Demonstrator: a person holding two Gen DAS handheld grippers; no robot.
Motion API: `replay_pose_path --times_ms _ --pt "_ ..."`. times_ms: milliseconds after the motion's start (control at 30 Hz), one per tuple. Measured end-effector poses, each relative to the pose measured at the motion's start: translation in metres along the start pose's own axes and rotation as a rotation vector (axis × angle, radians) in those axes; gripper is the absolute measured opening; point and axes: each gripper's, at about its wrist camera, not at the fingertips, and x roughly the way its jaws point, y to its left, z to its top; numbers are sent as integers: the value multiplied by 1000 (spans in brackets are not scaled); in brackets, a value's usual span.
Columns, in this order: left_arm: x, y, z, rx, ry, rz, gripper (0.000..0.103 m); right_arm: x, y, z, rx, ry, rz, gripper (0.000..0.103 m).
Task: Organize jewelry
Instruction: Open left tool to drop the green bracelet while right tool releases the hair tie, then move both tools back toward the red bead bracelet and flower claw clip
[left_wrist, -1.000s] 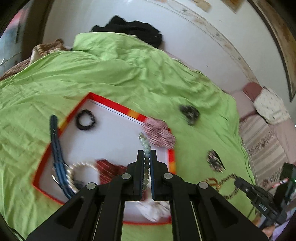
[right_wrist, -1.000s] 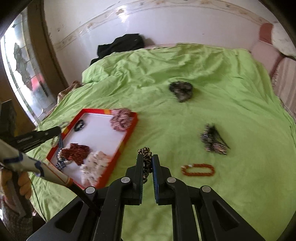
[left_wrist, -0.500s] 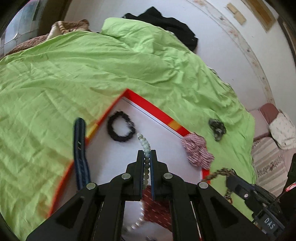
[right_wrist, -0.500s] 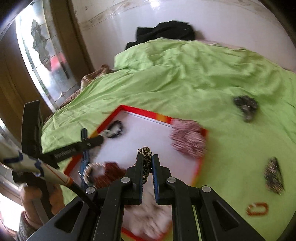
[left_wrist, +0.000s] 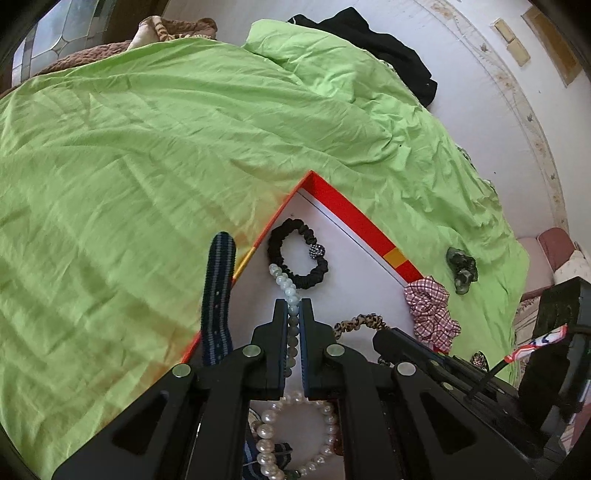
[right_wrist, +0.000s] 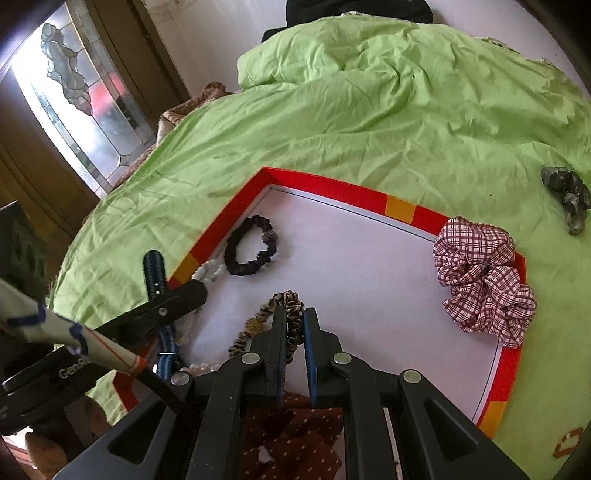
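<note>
A white tray with a red rim (left_wrist: 354, 212) (right_wrist: 332, 186) lies on the green bedspread. My left gripper (left_wrist: 294, 308) is shut on a pale green bead bracelet (left_wrist: 284, 282), low over the tray's left part beside a black scrunchie (left_wrist: 297, 254). My right gripper (right_wrist: 293, 314) is shut on a leopard-print scrunchie (right_wrist: 284, 301), low over the tray's middle. The left gripper shows in the right wrist view (right_wrist: 195, 291), with the beads (right_wrist: 210, 273) by the black scrunchie (right_wrist: 251, 251).
In the tray lie a checked scrunchie (right_wrist: 480, 273), a pearl bracelet (left_wrist: 295, 439), a blue strap (left_wrist: 218, 291) over the rim and a brown dotted scrunchie (right_wrist: 295, 435). On the bedspread lie a dark scrunchie (right_wrist: 567, 197) and an orange bracelet (right_wrist: 567, 441).
Both grippers have moved left and down over the tray with their items still held. The tray now fills both views; the bead bracelet hangs next to the black scrunchie.
</note>
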Motion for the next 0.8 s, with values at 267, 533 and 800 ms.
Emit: replay_pose_path --times_ms 267,533,800 --pt "-2 2 0 -6 -14 -19 31 -1 -3 0 -6 -1 -43 17" --pt "-29 -12 -10 51 -55 -111 47 -59 -11 -34 -40 -48 -29 31" --pt "-85 -41 -32 156 -184 -187 53 -94 -3 -120 -181 -27 -49 30"
